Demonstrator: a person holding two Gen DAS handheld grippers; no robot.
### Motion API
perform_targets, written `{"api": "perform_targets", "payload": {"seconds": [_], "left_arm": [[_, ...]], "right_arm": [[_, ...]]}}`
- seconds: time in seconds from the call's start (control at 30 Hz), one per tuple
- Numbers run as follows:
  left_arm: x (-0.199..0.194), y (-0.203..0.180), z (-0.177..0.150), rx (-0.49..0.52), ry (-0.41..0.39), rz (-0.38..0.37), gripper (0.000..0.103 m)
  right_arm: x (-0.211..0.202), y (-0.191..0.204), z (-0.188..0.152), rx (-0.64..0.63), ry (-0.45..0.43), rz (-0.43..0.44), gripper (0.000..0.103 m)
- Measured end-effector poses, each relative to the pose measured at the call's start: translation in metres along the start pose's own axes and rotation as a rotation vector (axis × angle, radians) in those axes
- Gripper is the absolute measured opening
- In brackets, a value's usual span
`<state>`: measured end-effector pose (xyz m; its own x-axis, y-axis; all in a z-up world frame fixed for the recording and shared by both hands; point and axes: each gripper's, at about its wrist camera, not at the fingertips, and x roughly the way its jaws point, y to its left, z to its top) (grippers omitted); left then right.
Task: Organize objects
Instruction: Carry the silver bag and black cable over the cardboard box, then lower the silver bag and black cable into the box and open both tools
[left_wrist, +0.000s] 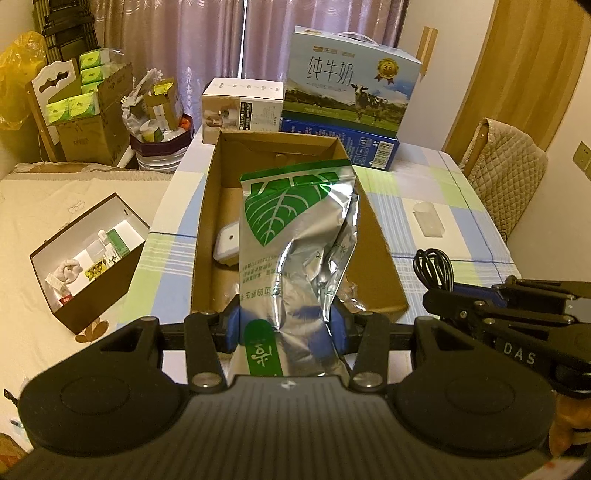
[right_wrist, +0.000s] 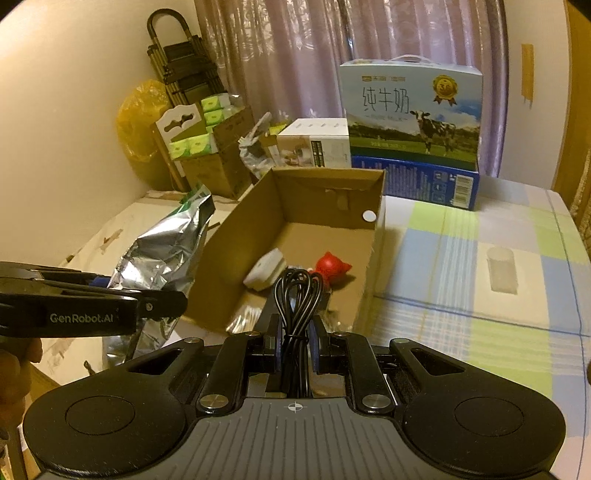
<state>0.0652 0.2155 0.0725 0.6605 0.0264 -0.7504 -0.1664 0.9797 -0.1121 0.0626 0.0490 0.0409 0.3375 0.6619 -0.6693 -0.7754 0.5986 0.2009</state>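
My left gripper (left_wrist: 286, 325) is shut on a silver and green foil pouch (left_wrist: 295, 240) and holds it above the near end of an open cardboard box (left_wrist: 210, 206). The pouch also shows in the right wrist view (right_wrist: 166, 251), left of the box (right_wrist: 229, 243). My right gripper (right_wrist: 295, 339) is shut on a bundled black cable (right_wrist: 295, 295) over the box's near edge. The cable loop shows in the left wrist view (left_wrist: 434, 267). Inside the box lie a white device (right_wrist: 266, 273) and a red toy (right_wrist: 330, 266).
The table has a checked cloth (right_wrist: 461, 295). A milk carton case (left_wrist: 351, 92) and a white box (left_wrist: 243, 110) stand behind the cardboard box. A clear plastic piece (right_wrist: 500, 269) lies to the right. An open brown box of small items (left_wrist: 88, 254) sits on the bed at left.
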Motion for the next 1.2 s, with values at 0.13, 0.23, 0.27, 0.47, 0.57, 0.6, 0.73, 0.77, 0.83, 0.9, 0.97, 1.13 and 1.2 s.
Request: {"api": "perform_targets", "payload": {"seconds": [0.13, 0.23, 0.27, 0.47, 0.57, 0.6, 0.73, 0.77, 0.83, 0.9, 0.97, 1.13, 1.2], "left_arm": [[0.01, 0.005, 0.01, 0.001, 0.001, -0.001, 0.041], [0.016, 0.009, 0.017, 0.005, -0.001, -0.002, 0.041], [0.019, 0.01, 0.02, 0.007, -0.001, -0.002, 0.041], [0.034, 0.015, 0.036, 0.018, 0.0, -0.004, 0.041], [0.04, 0.018, 0.045, 0.023, -0.005, -0.001, 0.041], [0.043, 0.019, 0.048, 0.023, -0.007, -0.002, 0.041], [0.054, 0.023, 0.059, 0.024, -0.007, 0.0, 0.041], [0.057, 0.024, 0.061, 0.024, -0.007, 0.002, 0.041], [0.062, 0.025, 0.065, 0.025, -0.006, 0.002, 0.041], [0.068, 0.025, 0.069, 0.029, -0.004, 0.002, 0.041], [0.075, 0.025, 0.072, 0.034, -0.011, 0.004, 0.045], [0.088, 0.031, 0.074, 0.022, -0.027, 0.025, 0.051], [0.088, 0.035, 0.071, 0.005, -0.029, 0.024, 0.051]], "right_arm": [[0.013, 0.0, 0.01, -0.006, 0.001, 0.004, 0.011], [0.021, -0.002, 0.016, -0.005, -0.001, 0.003, 0.011], [0.023, -0.003, 0.019, -0.004, -0.003, 0.004, 0.011], [0.038, -0.011, 0.033, 0.005, -0.005, -0.005, 0.011], [0.044, -0.014, 0.039, 0.01, -0.007, -0.008, 0.011], [0.046, -0.015, 0.04, 0.012, -0.008, -0.009, 0.011], [0.056, -0.018, 0.046, 0.021, -0.008, -0.01, 0.011], [0.059, -0.019, 0.047, 0.025, -0.008, -0.01, 0.011], [0.063, -0.021, 0.048, 0.033, -0.006, -0.011, 0.011], [0.067, -0.025, 0.048, 0.045, -0.004, -0.011, 0.011], [0.07, -0.027, 0.047, 0.053, 0.001, -0.011, 0.011], [0.074, -0.032, 0.044, 0.063, 0.006, -0.01, 0.011], [0.076, -0.032, 0.042, 0.066, 0.009, -0.002, 0.011]]}}
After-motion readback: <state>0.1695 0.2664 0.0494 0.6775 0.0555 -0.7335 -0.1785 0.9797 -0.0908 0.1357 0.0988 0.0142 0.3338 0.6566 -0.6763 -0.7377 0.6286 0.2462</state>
